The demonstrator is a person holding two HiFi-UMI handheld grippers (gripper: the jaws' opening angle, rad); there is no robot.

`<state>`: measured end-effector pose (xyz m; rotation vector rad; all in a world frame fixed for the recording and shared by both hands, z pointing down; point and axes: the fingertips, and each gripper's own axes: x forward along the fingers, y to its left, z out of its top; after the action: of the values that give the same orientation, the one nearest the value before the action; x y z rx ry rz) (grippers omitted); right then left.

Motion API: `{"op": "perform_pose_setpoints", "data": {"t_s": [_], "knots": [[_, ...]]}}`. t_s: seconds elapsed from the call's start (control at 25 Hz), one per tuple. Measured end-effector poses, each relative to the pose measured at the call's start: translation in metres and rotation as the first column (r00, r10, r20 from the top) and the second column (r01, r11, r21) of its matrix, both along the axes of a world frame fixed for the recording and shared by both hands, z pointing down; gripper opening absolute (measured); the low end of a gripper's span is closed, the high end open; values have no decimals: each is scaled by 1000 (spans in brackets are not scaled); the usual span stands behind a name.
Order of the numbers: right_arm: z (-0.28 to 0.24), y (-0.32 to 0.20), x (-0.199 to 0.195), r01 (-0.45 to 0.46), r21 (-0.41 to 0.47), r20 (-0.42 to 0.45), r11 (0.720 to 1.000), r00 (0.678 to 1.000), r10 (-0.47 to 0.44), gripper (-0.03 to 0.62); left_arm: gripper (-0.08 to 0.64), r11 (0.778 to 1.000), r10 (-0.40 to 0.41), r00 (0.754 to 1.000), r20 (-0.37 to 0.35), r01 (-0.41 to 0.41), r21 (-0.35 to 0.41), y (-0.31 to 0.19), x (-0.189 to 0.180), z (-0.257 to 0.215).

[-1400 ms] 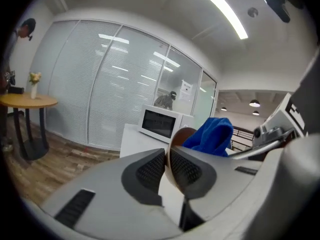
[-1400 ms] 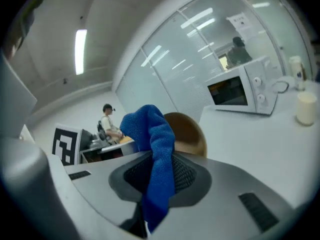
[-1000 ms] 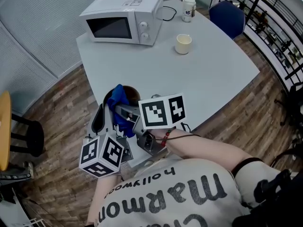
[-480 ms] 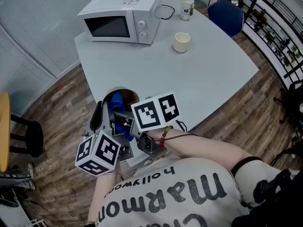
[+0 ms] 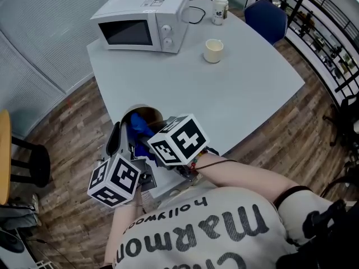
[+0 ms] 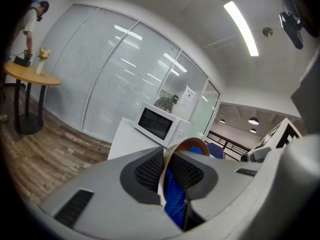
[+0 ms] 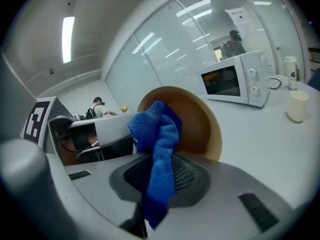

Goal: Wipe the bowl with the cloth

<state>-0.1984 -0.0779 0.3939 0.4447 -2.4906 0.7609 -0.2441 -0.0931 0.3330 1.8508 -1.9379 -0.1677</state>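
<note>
A tan bowl, brown inside, is held tipped up at the table's near edge. My left gripper is shut on its rim; the rim stands edge-on between the two ribbed pads. My right gripper is shut on a blue cloth. The cloth runs up from between the pads and its bunched end lies against the inside of the bowl. In the left gripper view some of the cloth shows behind the rim. The right gripper's marker cube hides its jaws in the head view.
The grey table carries a white microwave at the back, a cream cup and a lidded cup. A blue chair stands behind it. A yellow round table is at the left, a black railing at the right.
The right gripper has turned, its marker cube now tilted, and pushed toward the bowl. The cloth sits lower in the bowl and more of the brown inside shows. The left gripper has barely moved.
</note>
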Motion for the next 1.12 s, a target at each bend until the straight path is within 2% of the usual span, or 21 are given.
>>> {"op": "perform_pose_setpoints", "data": {"t_s": [0.24, 0.56, 0.92, 1.12], "knots": [[3, -8, 10, 29, 135, -94, 990, 995, -16, 69, 66, 1000, 9, 1000, 2, -9, 0, 1, 0, 1], [5, -17, 20, 56, 250, -170, 967, 985, -13, 69, 66, 1000, 14, 1000, 23, -13, -20, 3, 4, 5], [6, -22, 29, 66, 319, -192, 945, 981, -4, 69, 64, 999, 15, 998, 67, -11, -53, 8, 7, 14], [9, -26, 35, 95, 370, -218, 924, 976, -13, 69, 63, 994, 71, 993, 94, -63, -85, 9, 14, 20]]}}
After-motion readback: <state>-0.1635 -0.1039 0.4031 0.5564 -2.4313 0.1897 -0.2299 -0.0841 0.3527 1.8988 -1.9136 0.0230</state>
